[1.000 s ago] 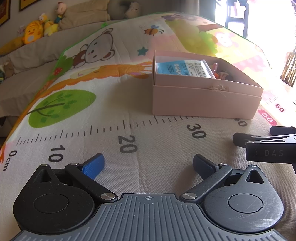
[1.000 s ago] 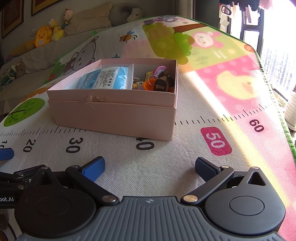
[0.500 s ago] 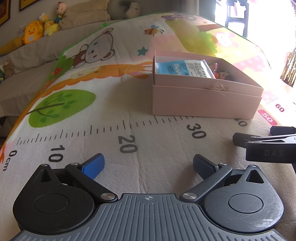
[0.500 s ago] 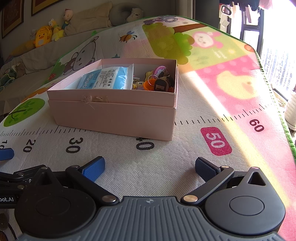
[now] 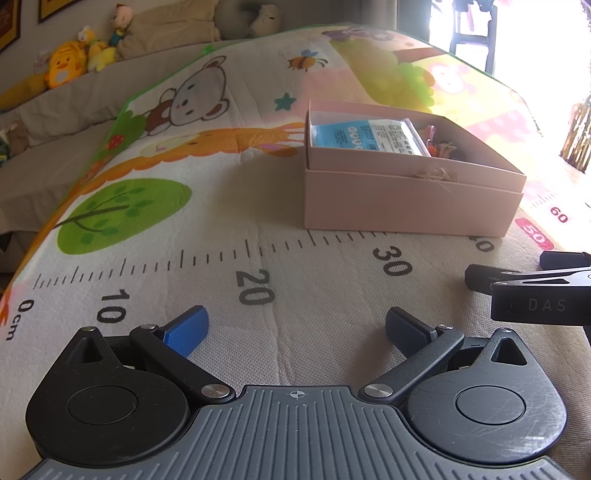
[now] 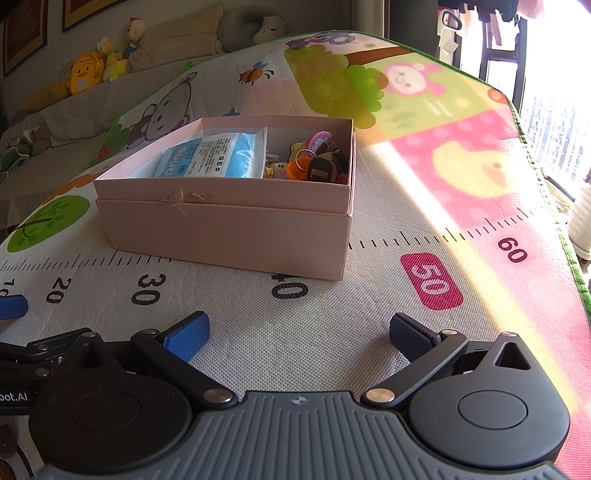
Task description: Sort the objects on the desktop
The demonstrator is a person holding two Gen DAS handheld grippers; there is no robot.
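a colourful padded children's play mat (image 5: 155, 236) printed with a bear, a green tree and a ruler scale. beyond the mat's far edge, a beige fabric sofa (image 6: 74, 110) carries yellow plush toys (image 6: 86, 72), a beige cushion (image 6: 177, 44) and a grey neck pillow (image 5: 251, 18).

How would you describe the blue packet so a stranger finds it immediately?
Find the pink box on the play mat. The blue packet lies in its left compartment, flat, with printed text, unlike the keyrings jumbled on the right.
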